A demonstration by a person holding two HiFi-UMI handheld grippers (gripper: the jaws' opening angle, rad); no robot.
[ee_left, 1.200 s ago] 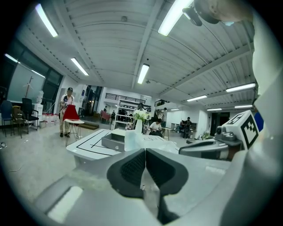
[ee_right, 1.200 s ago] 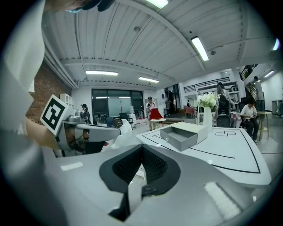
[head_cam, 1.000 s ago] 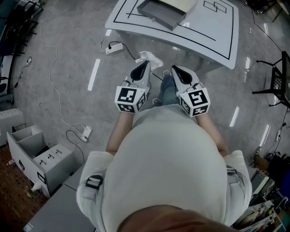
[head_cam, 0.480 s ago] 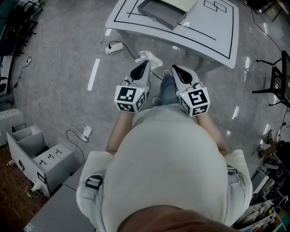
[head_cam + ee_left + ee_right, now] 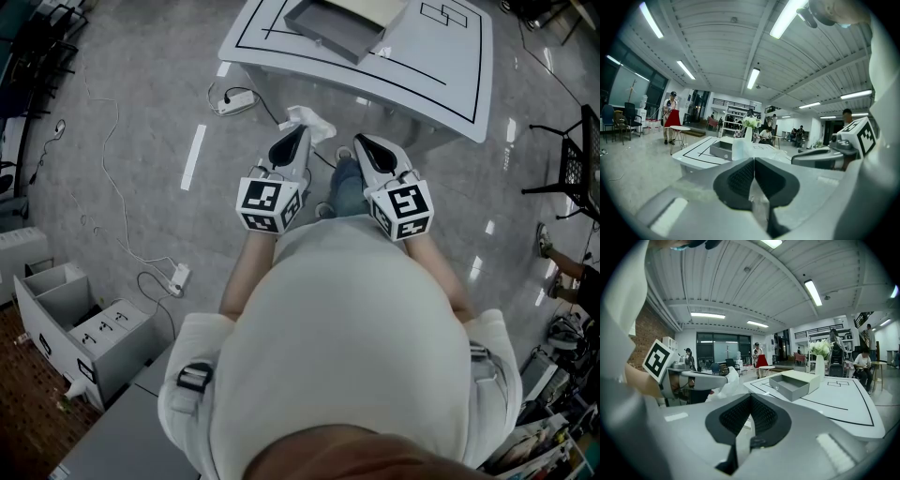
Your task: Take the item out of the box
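Spanning the head view, a grey floor (image 5: 122, 122) carries a white table (image 5: 441, 66) marked with black lines at the top of the frame. A person in a light top (image 5: 347, 337) stands near the table's front edge, apart from it, with both grippers raised in front of the chest.

A grey open box (image 5: 333, 28) with a beige lid part sits on the table, well apart from both grippers. A grey cabinet (image 5: 84, 328) stands on the floor at lower left, and a black chair (image 5: 577, 164) at the right edge.

Left gripper (image 5: 302, 131): its jaws are pressed together, and the white crumpled item (image 5: 309, 119) projects from their tips. In the left gripper view the item rises just beyond the closed pads, in front of the box. In the right gripper view it hangs at the left gripper's tip. The item is therefore outside the box, held over the floor between the person and the table.

Right gripper (image 5: 361, 142): it lies beside the left one, pointing toward the table. Its jaws meet along a closed seam with nothing between them.

A white power strip (image 5: 239, 97) and its cable lie on the floor left of the table.
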